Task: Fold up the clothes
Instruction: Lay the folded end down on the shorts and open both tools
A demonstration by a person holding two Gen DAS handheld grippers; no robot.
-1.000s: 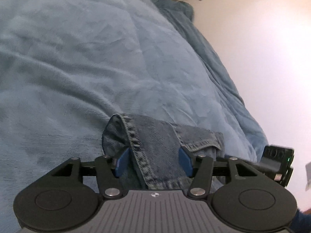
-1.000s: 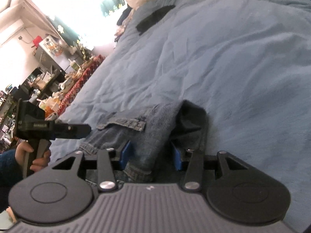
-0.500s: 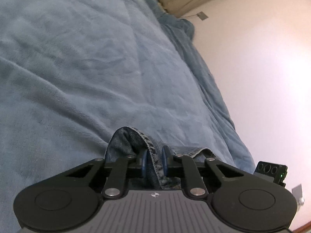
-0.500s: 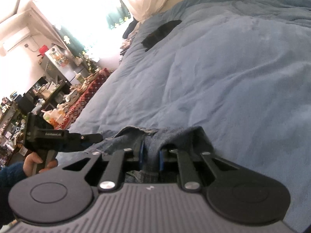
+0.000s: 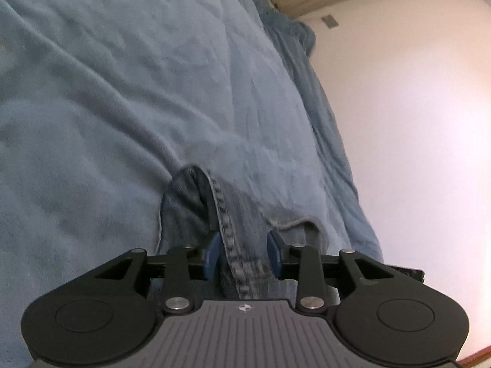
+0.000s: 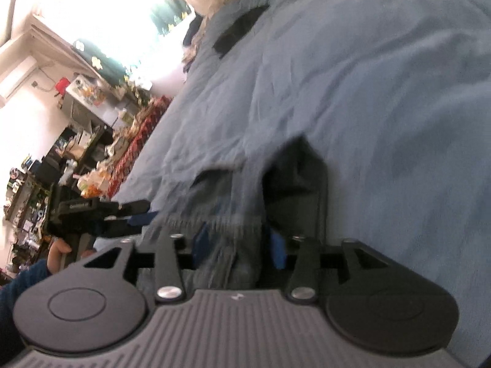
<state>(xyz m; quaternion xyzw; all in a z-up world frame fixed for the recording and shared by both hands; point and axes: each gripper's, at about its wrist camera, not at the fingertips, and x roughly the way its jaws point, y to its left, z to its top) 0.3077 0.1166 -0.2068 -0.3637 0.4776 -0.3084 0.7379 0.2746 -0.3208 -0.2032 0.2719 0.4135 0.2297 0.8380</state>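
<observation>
On the soft blue fleece blanket [image 5: 153, 98], both grippers, left [image 5: 242, 253] and right [image 6: 239, 245], are opening around folded blue denim jeans [image 5: 239, 211], apparently letting go of the fold.

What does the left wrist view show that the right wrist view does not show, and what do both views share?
Only the left wrist view shows the pale wall beside the bed and the jeans' stitched seam running between the left claw, whose jaws are opening.

Only the right wrist view shows the bright window, cluttered shelves, a dark cloth far up the bed, and a hand holding the other gripper. The right claw is opening too, with denim between its jaws.

Both show the jeans on the blue blanket.
</observation>
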